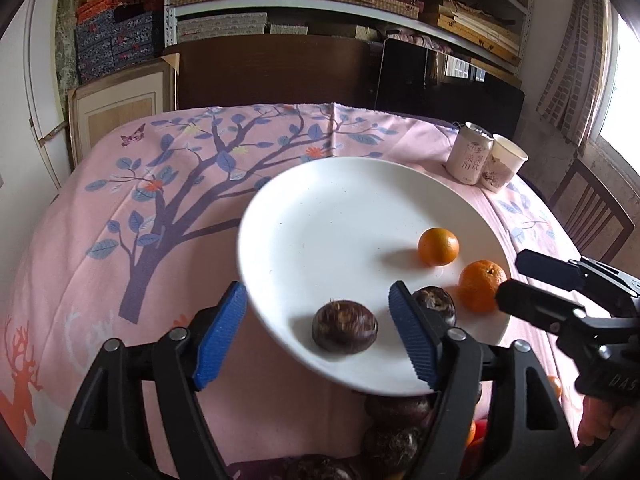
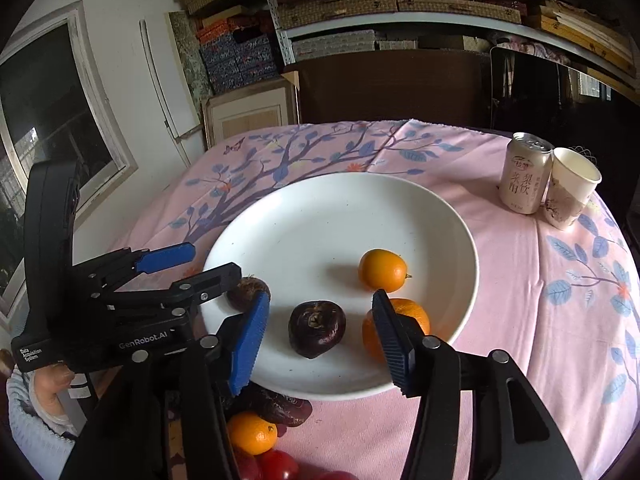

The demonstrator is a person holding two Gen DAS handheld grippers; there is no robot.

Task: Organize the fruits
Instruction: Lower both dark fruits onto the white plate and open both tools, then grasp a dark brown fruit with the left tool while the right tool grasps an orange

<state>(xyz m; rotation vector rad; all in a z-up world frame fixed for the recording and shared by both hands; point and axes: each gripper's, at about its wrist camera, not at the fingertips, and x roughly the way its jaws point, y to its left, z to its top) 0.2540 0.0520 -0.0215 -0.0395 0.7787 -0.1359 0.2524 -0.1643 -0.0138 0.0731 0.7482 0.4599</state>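
Plate (image 2: pixel 448 216) — two oranges (image 2: pixel 382 270) (two chestnuts (image 2: pixel 317 328)).

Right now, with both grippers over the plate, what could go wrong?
1. The left gripper and right gripper crowd the plate's near rim; one could knock the other.
2. The orange beside the right gripper's finger and the dark chestnuts are round and may roll if nudged.
3. More fruit lies unseen below the rim.

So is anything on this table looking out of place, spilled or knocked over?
Nothing stands out. The white plate sits flat with two oranges and two dark water chestnuts on it. The can and paper cup stand upright, touching. No spill shows on the tablecloth.
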